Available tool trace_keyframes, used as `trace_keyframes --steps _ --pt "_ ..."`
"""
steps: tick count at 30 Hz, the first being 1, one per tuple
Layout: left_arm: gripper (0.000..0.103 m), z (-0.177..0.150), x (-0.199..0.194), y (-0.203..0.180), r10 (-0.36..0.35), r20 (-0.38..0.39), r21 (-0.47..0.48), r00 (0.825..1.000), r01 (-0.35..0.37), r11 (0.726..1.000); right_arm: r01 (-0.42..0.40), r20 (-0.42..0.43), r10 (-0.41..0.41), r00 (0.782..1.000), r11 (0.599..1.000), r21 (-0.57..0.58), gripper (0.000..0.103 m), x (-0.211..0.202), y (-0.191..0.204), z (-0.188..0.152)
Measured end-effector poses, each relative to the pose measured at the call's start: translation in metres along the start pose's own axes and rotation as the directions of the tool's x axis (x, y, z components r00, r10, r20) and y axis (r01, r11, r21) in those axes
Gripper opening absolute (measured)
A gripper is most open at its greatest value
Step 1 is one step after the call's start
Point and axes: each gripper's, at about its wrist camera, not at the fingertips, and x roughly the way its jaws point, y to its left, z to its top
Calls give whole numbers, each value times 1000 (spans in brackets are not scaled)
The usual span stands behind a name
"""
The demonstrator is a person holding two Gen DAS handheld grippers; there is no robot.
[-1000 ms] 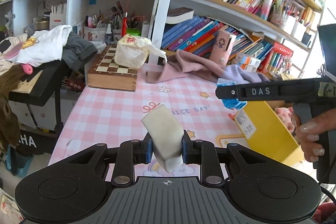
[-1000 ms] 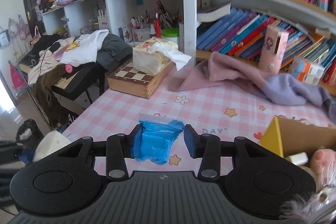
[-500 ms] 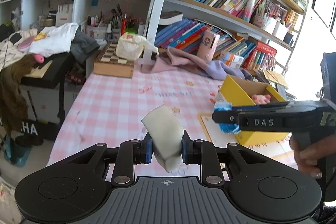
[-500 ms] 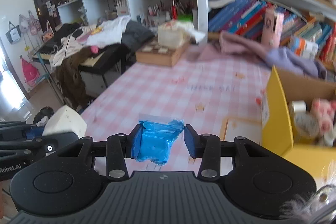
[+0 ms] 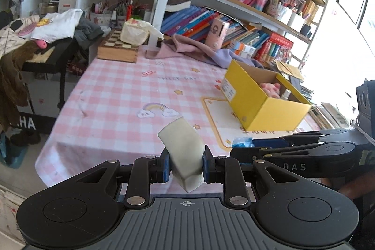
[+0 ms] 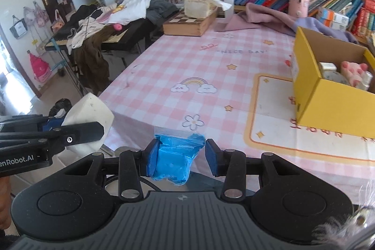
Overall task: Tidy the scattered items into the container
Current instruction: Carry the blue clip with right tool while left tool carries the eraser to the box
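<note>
Fronting crowded bookshelves point(image 5: 234, 4), pink checked tablecloth point(image 5: 121, 95); left gripper point(image 5: 186, 164) pinching white sponge point(image 5: 184, 154), right gripper point(image 6: 179, 155) loosely bracketing blue bag point(image 6: 174, 157).

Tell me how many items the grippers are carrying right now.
2: a white block clamped in the left gripper, and a blue bag in the right gripper.

We are looking at a lived-in home study: crowded bookshelves point(image 5: 236, 4), heaped clothes point(image 6: 131, 8), a pink checked tablecloth point(image 5: 121, 95).
</note>
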Motion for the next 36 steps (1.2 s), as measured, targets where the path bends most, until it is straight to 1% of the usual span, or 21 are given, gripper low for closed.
trace_keyframes --steps 6,11,17,23,28,36 --pt "24 -10 3 -19 -55 -29 26 998 56 998 27 -1 -27 1000 1000 15 40 -17 -6 -18" --pt "24 -18 9 -35 -95 -54 43 994 97 994 58 5 -58 998 997 50 40 -28 -17 -29" --pt "24 -17 21 -53 -151 -76 63 986 156 986 119 9 -121 993 987 104 40 -44 -37 -43" --pt "24 -18 39 -81 -230 -123 109 965 244 964 193 -3 -195 981 966 171 40 -60 -59 -58" --pt "24 -18 52 -103 -282 -157 146 947 304 941 247 -9 -252 968 939 239 40 -74 -76 -71" --pt "24 -17 69 -131 -337 -202 185 920 374 909 303 -15 -313 950 904 303 40 -90 -101 -84"
